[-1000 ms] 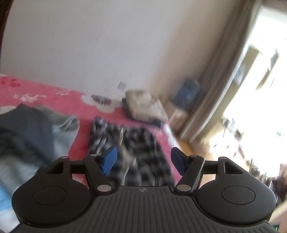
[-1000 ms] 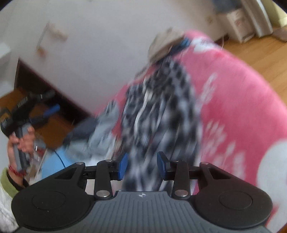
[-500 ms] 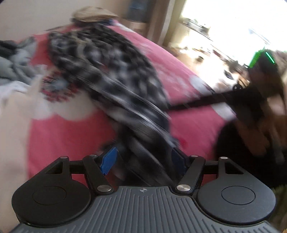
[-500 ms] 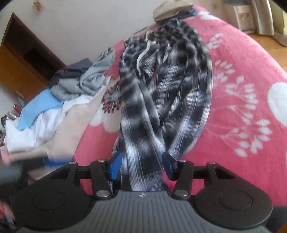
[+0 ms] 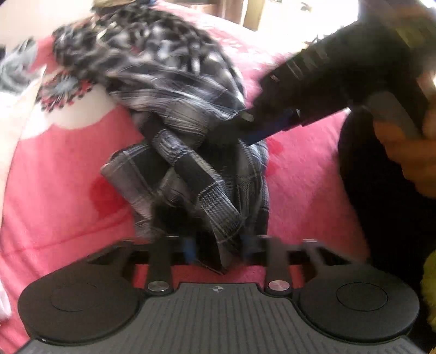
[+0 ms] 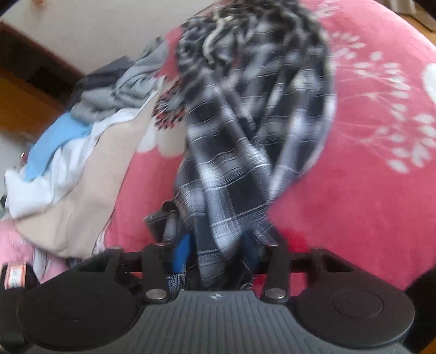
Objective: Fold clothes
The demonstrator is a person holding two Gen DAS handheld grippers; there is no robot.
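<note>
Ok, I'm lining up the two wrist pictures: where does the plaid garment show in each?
Left wrist: plaid garment runs from top centre down into the closing left gripper.
Right wrist: same garment, top centre down into the closing right gripper.
Shared landmark: the pink floral blanket.

a pink blanket (image 6: 368,196) with white leaf and flower prints covers the bed. a red-and-black flower print (image 5: 61,91) sits on one white patch. beyond the bed stands a pale wall (image 6: 90,30), and beside it dark wooden furniture (image 6: 24,81), blurred. bright window light (image 5: 327,11) washes out the far corner in the left wrist view. low at the left edge of the right wrist view is a small white label (image 6: 15,275), unreadable.
</note>
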